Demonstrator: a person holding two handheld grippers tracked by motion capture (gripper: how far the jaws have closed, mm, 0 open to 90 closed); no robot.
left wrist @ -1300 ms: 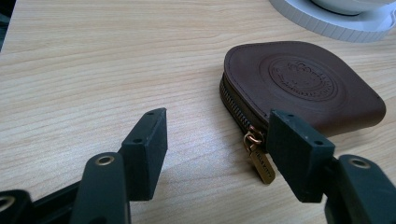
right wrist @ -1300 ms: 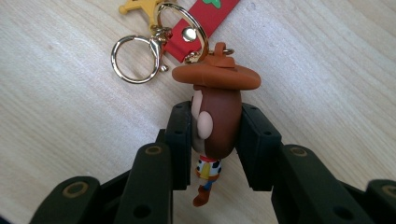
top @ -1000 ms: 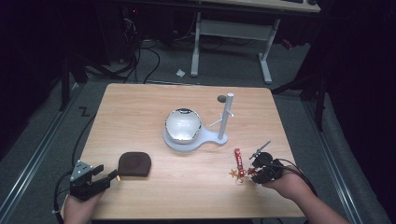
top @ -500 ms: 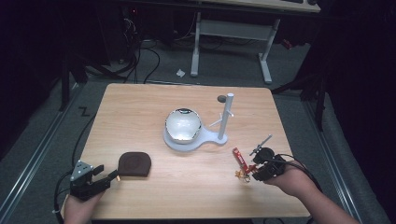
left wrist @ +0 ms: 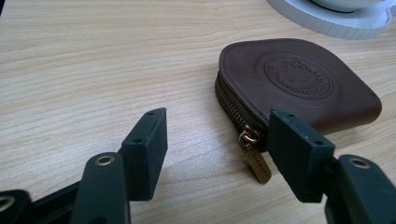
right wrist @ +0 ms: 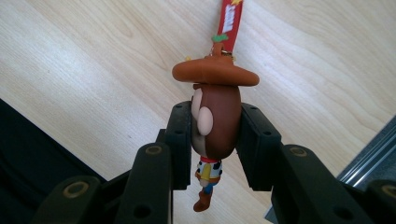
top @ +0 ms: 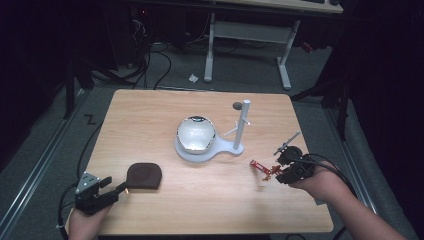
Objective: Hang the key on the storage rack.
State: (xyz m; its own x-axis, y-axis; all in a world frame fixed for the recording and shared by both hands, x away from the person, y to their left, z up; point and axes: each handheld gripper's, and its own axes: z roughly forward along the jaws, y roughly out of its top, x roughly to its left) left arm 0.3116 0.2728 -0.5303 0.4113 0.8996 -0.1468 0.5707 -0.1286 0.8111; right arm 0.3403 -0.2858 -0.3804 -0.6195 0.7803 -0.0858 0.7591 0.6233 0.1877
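Right gripper (right wrist: 215,140) risen, jaws clamping cowboy figurine (right wrist: 215,123), brown hat, red strap, left gripper (left wrist: 217,154) jaws wide

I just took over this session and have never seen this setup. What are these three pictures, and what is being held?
No robot here: a person works a hand-held two-jaw tool in each hand. The high view looks down on the table from above the person's side. The other two pictures come from cameras riding on each tool, looking along its black jaws. On the table stand a white stand with a shiny bowl, and a brown pouch lies flat. The left tool sits open, its jaws either side of the pouch's zip pull, not pressing it. The right tool is shut on a cowboy charm, held above the wood with its red strap hanging.
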